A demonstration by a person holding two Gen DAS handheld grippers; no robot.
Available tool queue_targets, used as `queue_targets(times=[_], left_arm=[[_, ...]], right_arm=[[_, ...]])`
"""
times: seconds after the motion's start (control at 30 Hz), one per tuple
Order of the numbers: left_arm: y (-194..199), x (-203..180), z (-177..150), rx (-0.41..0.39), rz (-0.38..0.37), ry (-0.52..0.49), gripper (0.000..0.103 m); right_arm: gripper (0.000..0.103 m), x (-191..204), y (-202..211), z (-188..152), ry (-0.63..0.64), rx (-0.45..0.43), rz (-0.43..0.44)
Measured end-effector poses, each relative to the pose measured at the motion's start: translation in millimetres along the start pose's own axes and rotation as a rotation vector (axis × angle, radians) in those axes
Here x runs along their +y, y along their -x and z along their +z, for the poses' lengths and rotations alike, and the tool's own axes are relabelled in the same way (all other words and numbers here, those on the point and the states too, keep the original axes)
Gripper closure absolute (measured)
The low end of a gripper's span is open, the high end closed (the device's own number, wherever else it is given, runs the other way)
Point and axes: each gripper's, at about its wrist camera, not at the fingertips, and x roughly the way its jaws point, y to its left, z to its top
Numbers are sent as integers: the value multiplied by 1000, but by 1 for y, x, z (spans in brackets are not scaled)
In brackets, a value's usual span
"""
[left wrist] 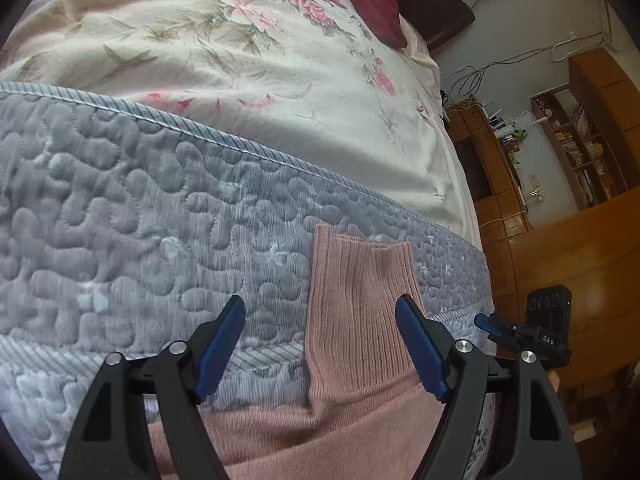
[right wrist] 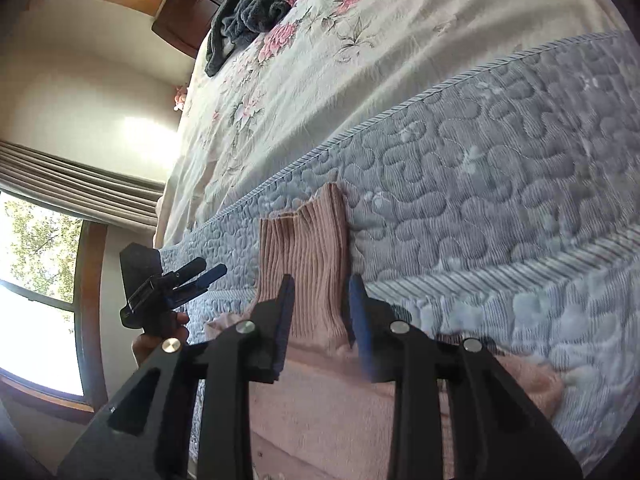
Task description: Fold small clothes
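Quilt (left wrist: 140, 200) under pink sweater (left wrist: 360, 308), floral sheet (left wrist: 240, 60) beyond (grey towel (right wrist: 252, 4) on it)

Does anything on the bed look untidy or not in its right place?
Yes. A dark grey garment lies crumpled in a heap at the far end of the floral sheet, unfolded. The pink sweater lies on the quilted mattress; its ribbed collar edge is uneven.
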Motion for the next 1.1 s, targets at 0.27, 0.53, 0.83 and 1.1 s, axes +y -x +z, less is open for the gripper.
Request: queue_targets(times=[0.27, 0.53, 0.83, 1.1], left_arm=[[-62, -4, 16, 30, 17, -33, 27], [-68, -16, 20, 44, 44, -105, 73], [-31, -31, 20, -42, 18, -135, 97], [58, -73, -24, -130, -104, -234, 98]], right_arm=[[63, 3, -90, 33, 29, 28, -78], [63, 5, -109, 40, 64, 19, -73], [94, 19, -65, 32, 138, -59, -49], [95, 63, 17, -24, 231, -133, 89]])
